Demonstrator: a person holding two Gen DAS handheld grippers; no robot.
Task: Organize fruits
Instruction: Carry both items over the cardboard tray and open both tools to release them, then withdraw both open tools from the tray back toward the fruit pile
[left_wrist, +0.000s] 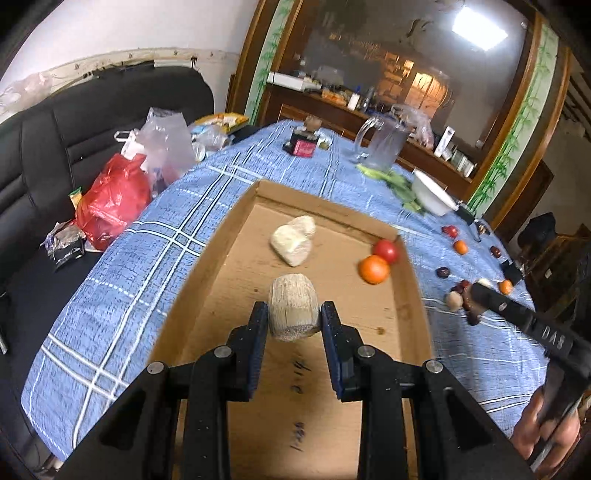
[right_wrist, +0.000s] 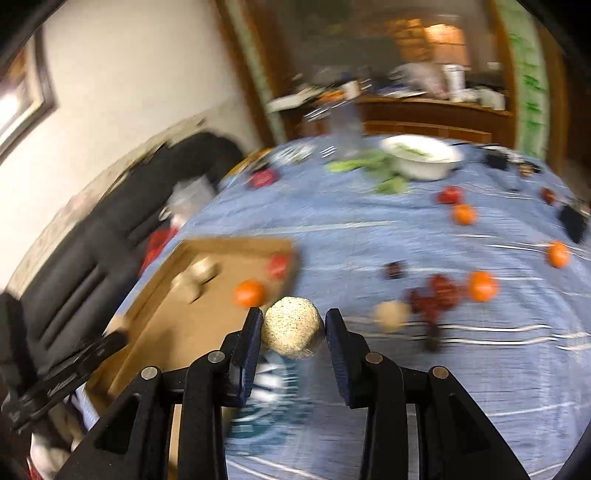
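Left gripper (left_wrist: 294, 320) clamps pale ridged fruit (left_wrist: 293, 309) between jaws, above cardboard box (left_wrist: 413, 295) floor; right gripper (right_wrist: 293, 328) pinches speckled round fruit (right_wrist: 293, 327), box ahead-left of its jaws; we judge left nearer release, long axis pointing forward.

Tablecloth (left_wrist: 155, 236): blue, white plaid lines. 
Cardboard tray (left_wrist: 229, 266): plain brown, black scribbles near the close end. 
Netted fruit (left_wrist: 293, 312) in left gripper (left_wrist: 294, 314): pale beige, ribbed. 
Wrapped fruit (left_wrist: 293, 240): off-white. 
Orange (left_wrist: 373, 269): bright orange. 
Tomato (left_wrist: 386, 251): red. 
Round fruit (right_wrist: 291, 328) in right gripper (right_wrist: 293, 326): cream, dark-speckled. 
Bowl (left_wrist: 428, 192): white. 
Bag (left_wrist: 114, 199): red. 
Gripper bodies: black, blue pads (left_wrist: 256, 345).
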